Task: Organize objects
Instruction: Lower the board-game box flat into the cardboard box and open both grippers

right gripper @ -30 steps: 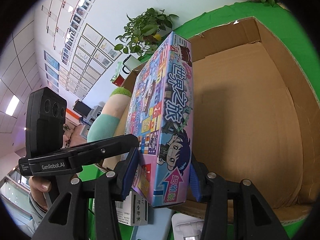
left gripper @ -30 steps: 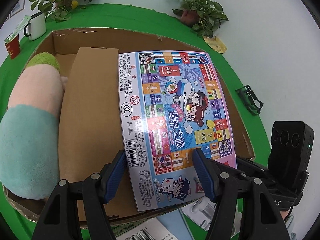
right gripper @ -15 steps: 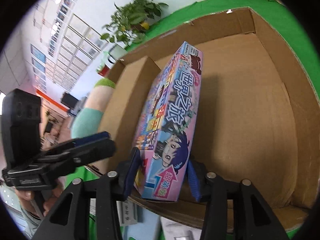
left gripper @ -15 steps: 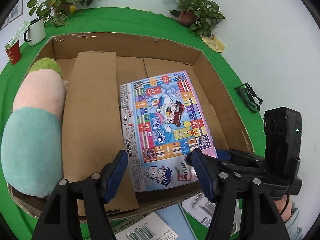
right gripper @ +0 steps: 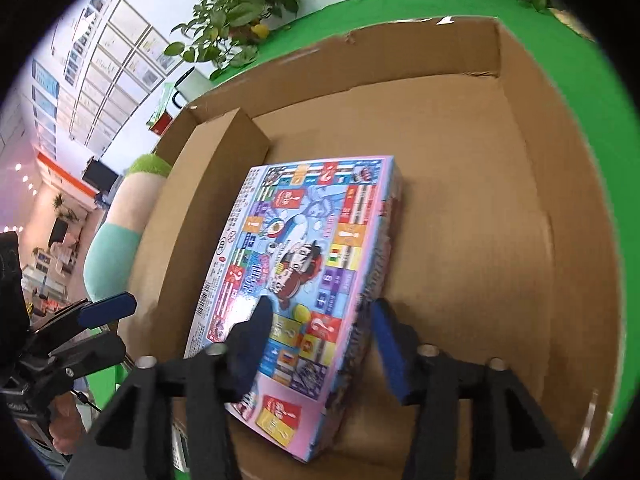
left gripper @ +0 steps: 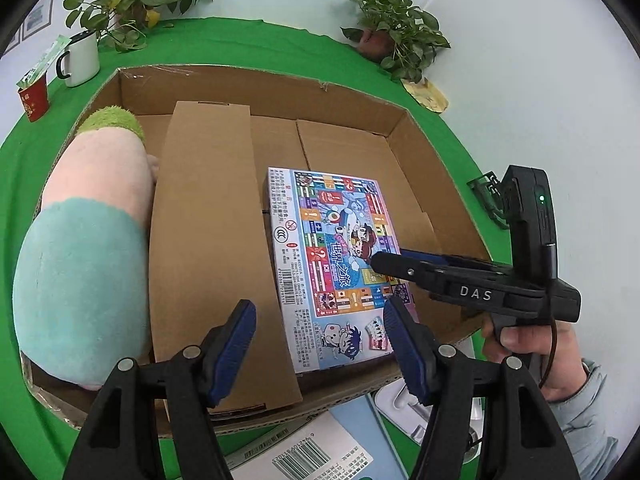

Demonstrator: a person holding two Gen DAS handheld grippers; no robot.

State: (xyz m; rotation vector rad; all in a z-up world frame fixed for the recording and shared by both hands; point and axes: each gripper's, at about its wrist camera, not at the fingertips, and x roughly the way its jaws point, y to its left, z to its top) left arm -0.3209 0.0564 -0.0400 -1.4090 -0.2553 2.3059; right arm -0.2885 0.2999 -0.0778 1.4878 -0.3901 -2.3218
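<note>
Game box: lies printed face up on the floor of the carton, right of a folded cardboard flap, its near end by the carton's near wall.
Right gripper: over the game box; one finger lies across the printed face, the other is just off the box's right edge; whether the pads still press on it I cannot tell.
Left gripper: jaws spread, nothing between the pads, hanging above the carton's near wall.
Plush: pink, teal and green, fills the carton's left side beside the flap.
Hand: grips the right gripper's handle.
Table: green cover; a white mug, a red cup and two potted plants stand beyond the carton.
Near edge: barcoded packages lie outside the carton.
</note>
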